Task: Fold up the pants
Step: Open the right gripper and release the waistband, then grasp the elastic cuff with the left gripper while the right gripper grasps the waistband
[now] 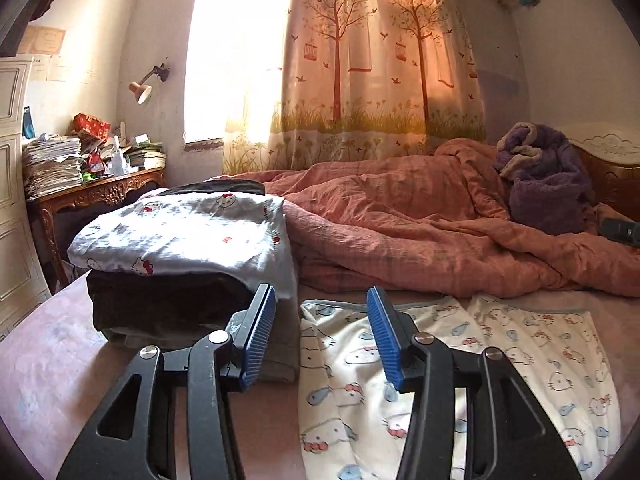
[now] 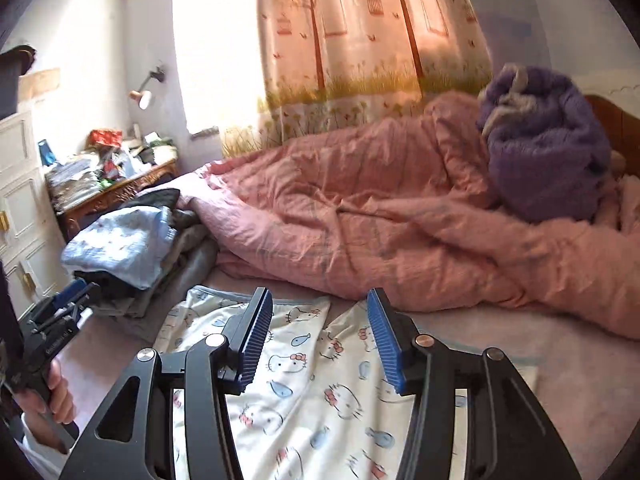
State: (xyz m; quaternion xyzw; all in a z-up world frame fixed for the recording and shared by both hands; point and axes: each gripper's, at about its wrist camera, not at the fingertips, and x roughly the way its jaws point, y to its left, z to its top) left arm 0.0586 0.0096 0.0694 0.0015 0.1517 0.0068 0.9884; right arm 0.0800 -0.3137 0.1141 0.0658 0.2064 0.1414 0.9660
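Observation:
The pants (image 1: 520,360) are white with a cat-and-fish print and lie flat on the pink bed sheet (image 1: 48,360), their blue-trimmed edge toward the duvet. My left gripper (image 1: 320,308) hovers open over the pants' left edge, beside the clothes stack, with nothing between its blue pads (image 1: 260,332). In the right wrist view, my right gripper (image 2: 319,308) is open above the pants (image 2: 304,380), and its pads grip no cloth. The left gripper (image 2: 68,296) shows at the left edge, held by a hand (image 2: 56,396).
A stack of folded clothes (image 1: 180,232) topped by a white printed piece sits left of the pants. A rumpled pink duvet (image 1: 420,232) and a purple blanket (image 1: 548,184) fill the far side of the bed. A cluttered desk (image 1: 100,188) and white cabinet (image 1: 12,200) stand at left.

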